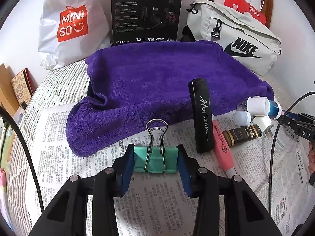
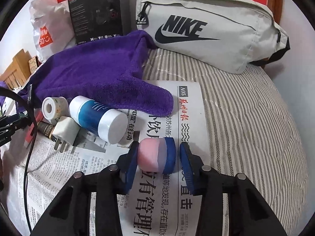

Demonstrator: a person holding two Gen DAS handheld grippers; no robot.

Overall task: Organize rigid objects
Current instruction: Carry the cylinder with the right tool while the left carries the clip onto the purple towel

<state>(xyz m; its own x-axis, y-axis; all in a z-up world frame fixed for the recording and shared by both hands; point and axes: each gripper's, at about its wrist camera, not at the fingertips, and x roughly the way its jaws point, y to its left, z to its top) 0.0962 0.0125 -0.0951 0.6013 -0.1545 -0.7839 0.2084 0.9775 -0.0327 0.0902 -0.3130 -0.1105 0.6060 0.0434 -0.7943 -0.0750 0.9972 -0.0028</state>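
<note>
My left gripper is shut on a teal binder clip, its wire handles pointing forward over the newspaper. A black "Horizon" case and a pink highlighter lie just right of it. My right gripper is around a pink jar with a blue lid; the left pad touches the jar, and a gap shows between the lid and the right pad. To its left lie a blue-and-white bottle, a white plug, a tape roll and a small brown bottle.
A purple towel lies behind the objects on the striped bedding. A Nike bag, a black headset box and a Miniso bag stand at the back. Black cables hang at the left.
</note>
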